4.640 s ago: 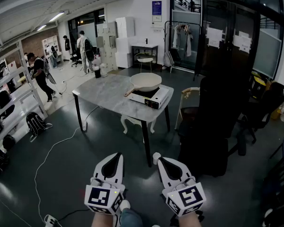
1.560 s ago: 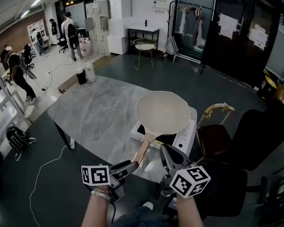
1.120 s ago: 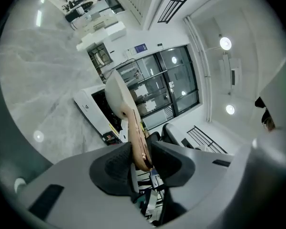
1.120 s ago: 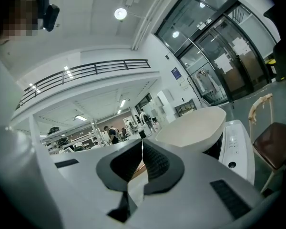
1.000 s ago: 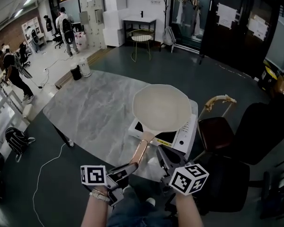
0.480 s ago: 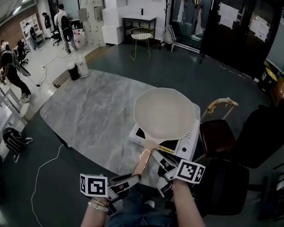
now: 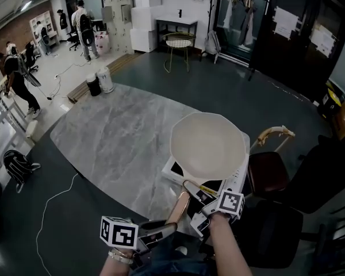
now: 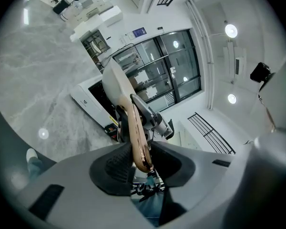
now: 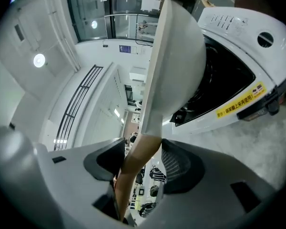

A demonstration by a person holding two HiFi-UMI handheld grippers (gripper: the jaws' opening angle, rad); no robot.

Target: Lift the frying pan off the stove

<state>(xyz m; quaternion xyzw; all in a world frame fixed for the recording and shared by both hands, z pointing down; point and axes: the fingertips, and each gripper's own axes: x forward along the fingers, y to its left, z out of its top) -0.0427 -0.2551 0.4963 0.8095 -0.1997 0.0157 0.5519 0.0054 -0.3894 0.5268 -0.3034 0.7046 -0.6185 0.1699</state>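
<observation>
1. Right gripper [image 7: 192, 203] has come in from beside the handle [image 7: 179, 207] to straddle it near the pan's neck. Its jaws, pressed together a sec ago, are opening. Head cam has also leaned closer.
2. Table [image 7: 103, 134]: grey marble top, fills mid head view, w/ the stove at its 4 o'clock corner.
3. Stove [image 7: 237, 180]: white single-burner unit, dark glass top, flat on the table, carrying the pan.
4. Frying pan [image 7: 207, 145]: cream, empty, sits on the stove, not lifted yet. Its handle runs out toward 7 o'clock, past the table edge toward the person, prob. so it can be reached w/o leaning over the burner.
5. Handle: long, copper-toned. Two grips are likely planned because a wide pan on a long handle would tip from one pinch.
6. Left gripper [image 7: 170, 227]: at the handle's 7 o'clock end, pinching the tip w/ pads on both sides.
7. Right gripper sits at 1 o'clock of the left one. The handle is between its jaws, but the pads aren't pressing; a gap shows on one side.
8. Vs earlier: pan & stove are in the same spot, and the left pinch is unchanged.
</observation>
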